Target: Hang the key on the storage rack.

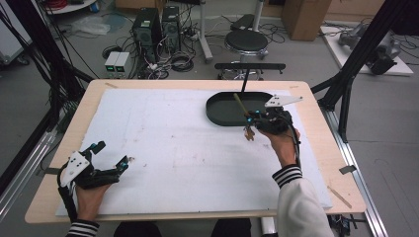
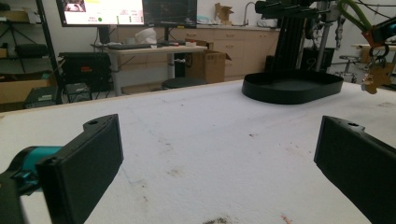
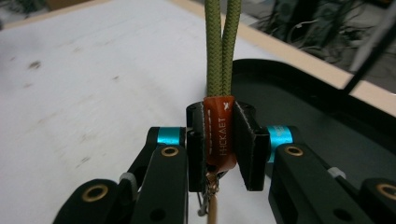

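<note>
Lanyard (image 3: 222,56) in right hand-held gripper (image 3: 219,140) overhangs tray (image 3: 327,121) rim.

Sitting on the table (image 1: 316,148) are 1 white mat (image 1: 163,148) and 1 black tray (image 1: 225,111); 2 grippers (image 1: 111,158) (image 1: 254,118) are showing, 1 carrying 1 green lanyard (image 3: 222,46).

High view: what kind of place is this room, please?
Probably a robotics or electronics lab. Computer towers and tangled cables sit on the floor behind the table, and the left claw view shows monitors on a workbench.
</note>
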A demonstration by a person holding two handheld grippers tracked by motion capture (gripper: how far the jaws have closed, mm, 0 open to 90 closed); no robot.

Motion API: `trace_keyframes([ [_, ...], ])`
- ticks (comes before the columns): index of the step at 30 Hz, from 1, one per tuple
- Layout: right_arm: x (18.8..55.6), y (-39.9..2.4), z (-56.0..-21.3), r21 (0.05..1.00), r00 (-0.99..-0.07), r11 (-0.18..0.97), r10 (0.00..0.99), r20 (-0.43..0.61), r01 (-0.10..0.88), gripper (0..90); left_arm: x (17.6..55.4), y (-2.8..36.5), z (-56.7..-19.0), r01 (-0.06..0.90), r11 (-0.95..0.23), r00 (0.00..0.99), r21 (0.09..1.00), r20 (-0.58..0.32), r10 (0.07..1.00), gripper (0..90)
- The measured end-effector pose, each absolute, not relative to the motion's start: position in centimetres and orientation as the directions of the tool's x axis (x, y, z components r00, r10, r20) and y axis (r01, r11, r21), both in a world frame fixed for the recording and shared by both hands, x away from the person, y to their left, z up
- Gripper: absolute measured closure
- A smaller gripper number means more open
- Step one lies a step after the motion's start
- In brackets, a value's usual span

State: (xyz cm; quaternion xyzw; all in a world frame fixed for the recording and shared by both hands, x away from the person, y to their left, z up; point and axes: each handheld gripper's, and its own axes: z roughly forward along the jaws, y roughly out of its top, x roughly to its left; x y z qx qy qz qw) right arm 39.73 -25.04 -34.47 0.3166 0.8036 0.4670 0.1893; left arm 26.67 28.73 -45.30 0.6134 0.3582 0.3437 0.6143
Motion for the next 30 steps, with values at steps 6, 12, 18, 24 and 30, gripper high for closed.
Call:
trace_keyframes([
  [6,39.9,-26.3,-34.2,0.899,-0.643,0.287,0.766,-0.007,0.331,75.8,26.7,28.7,-45.3,0.018,0.010,0.508,1.000,-0.018,0.861,1.7],
  [12,40.3,-27.3,-34.0,0.911,-0.556,0.237,0.831,-0.011,0.337,75.9,26.7,28.7,-45.3,0.017,0.010,0.509,1.000,-0.017,0.861,1.7],
  [18,40.7,-28.2,-33.7,0.916,-0.481,0.206,0.877,-0.017,0.343,75.9,26.7,28.7,-45.3,0.017,0.010,0.508,1.000,-0.017,0.861,1.7],
  [24,41.6,-29.1,-32.9,0.920,-0.409,0.194,0.912,-0.042,0.340,75.9,26.7,28.7,-45.3,0.018,0.010,0.509,1.000,-0.018,0.861,1.7],
  [30,42.7,-30.3,-31.8,0.930,-0.316,0.165,0.947,-0.056,0.330,75.8,26.7,28.7,-45.3,0.017,0.007,0.509,1.000,-0.015,0.861,1.7],
])
